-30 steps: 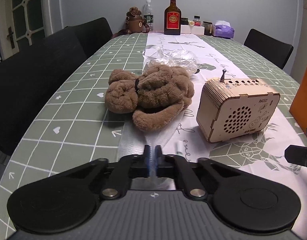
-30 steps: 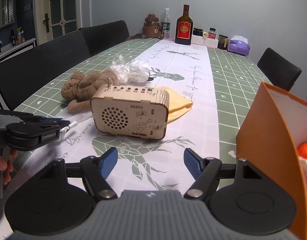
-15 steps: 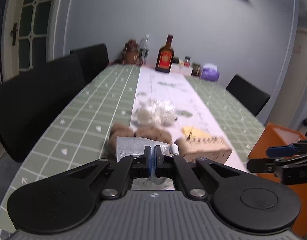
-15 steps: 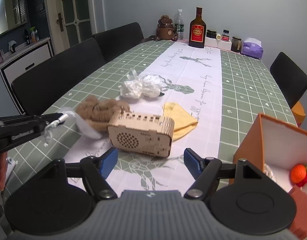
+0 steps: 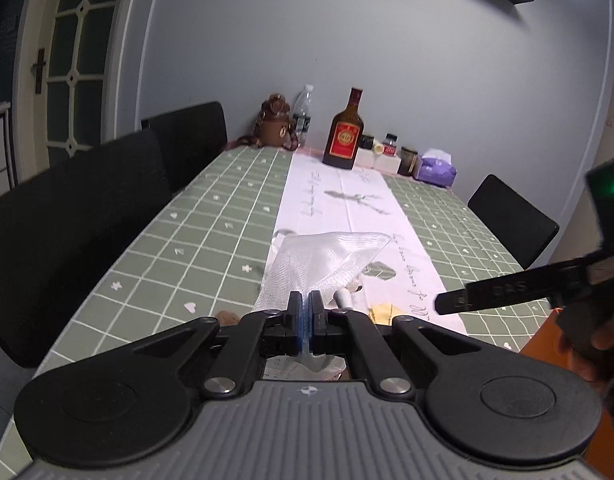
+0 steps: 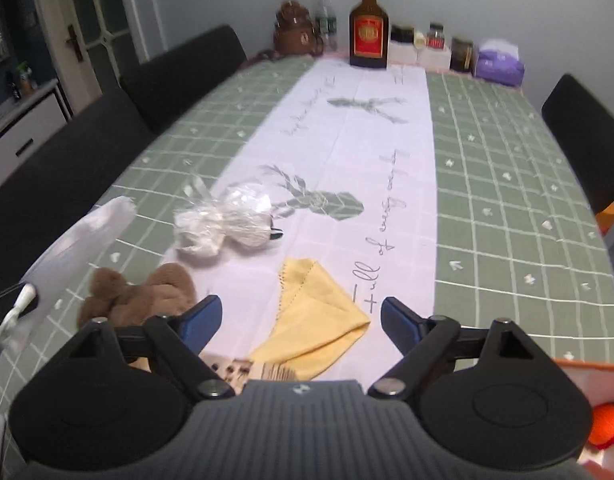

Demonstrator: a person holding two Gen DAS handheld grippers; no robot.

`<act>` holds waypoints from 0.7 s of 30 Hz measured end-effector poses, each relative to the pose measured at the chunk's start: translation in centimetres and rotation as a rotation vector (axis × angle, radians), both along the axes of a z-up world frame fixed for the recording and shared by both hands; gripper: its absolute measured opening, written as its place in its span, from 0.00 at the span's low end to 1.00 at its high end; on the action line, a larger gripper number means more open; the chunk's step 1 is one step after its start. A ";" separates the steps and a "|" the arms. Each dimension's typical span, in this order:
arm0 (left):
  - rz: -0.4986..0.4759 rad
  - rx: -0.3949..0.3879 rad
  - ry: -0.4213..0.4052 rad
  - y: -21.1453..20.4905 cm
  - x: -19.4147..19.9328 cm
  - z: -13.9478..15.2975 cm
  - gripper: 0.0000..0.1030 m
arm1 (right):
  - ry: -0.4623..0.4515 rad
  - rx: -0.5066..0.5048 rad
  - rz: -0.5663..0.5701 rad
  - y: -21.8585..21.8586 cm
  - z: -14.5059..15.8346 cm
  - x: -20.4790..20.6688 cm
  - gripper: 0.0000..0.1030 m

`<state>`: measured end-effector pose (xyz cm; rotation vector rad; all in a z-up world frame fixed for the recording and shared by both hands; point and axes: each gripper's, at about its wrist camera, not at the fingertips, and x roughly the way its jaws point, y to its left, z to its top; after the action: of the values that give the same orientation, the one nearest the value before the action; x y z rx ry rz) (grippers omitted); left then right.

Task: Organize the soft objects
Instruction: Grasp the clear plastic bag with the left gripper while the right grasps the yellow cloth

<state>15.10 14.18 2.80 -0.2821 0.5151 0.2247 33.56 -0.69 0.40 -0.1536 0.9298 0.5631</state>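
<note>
Left gripper [image 5: 305,308] is pinched tight on a white mesh bag [image 5: 323,262], held up off the table [image 5: 211,216], with the fabric fanning out ahead of the fingertips. Right gripper [image 6: 301,316] has its jaws wide apart, nothing between them, hovering over the yellow cloth [image 6: 311,320]. The brown plush [image 6: 135,292] lies just left of its left finger, and the plastic-wrapped bundle [image 6: 223,224] sits farther up the runner. An orange box [image 6: 595,368] edge shows at lower right.
</note>
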 end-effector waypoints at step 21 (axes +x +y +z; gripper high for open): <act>-0.011 -0.006 0.080 -0.5 2.5 -2.4 0.02 | 0.139 -0.163 0.016 2.8 -7.9 5.6 0.52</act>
<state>17.61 13.63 0.36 -0.2767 0.5968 0.2246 39.21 2.08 -7.48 -0.2718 1.1114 0.5174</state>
